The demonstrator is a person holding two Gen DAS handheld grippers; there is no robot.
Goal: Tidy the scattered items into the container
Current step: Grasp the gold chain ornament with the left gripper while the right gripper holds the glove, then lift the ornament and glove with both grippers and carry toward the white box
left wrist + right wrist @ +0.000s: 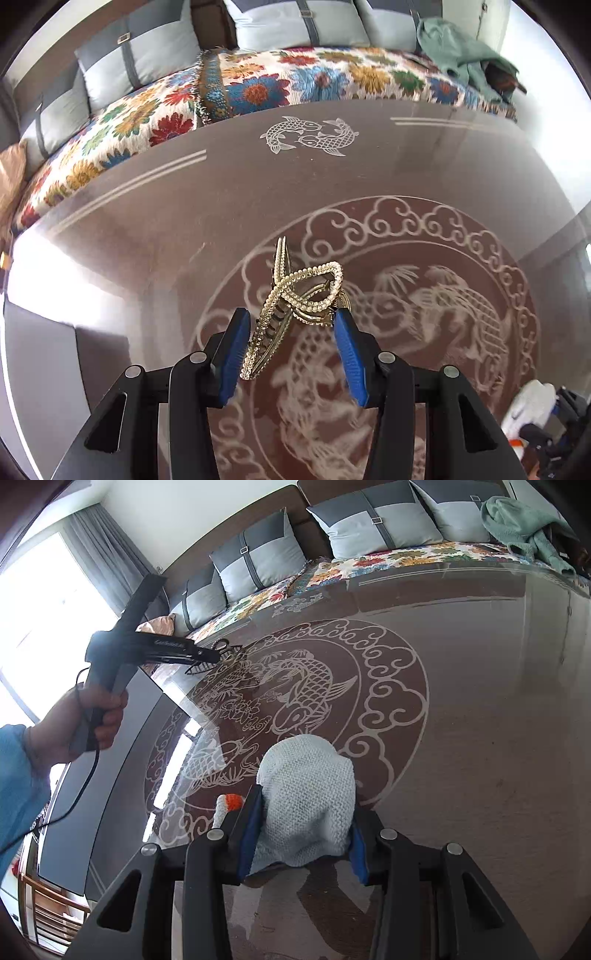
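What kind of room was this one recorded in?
Probably a home living room: a sofa with grey cushions and a floral throw sits behind a glass table etched with fish.

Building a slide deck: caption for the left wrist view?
Left gripper closing around a gold beaded hair claw on the etched glass table.

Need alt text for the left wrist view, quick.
A gold pearl-studded hair claw sits between the left gripper's blue pads on a glass table etched with fish. A sofa under a floral throw lies beyond.
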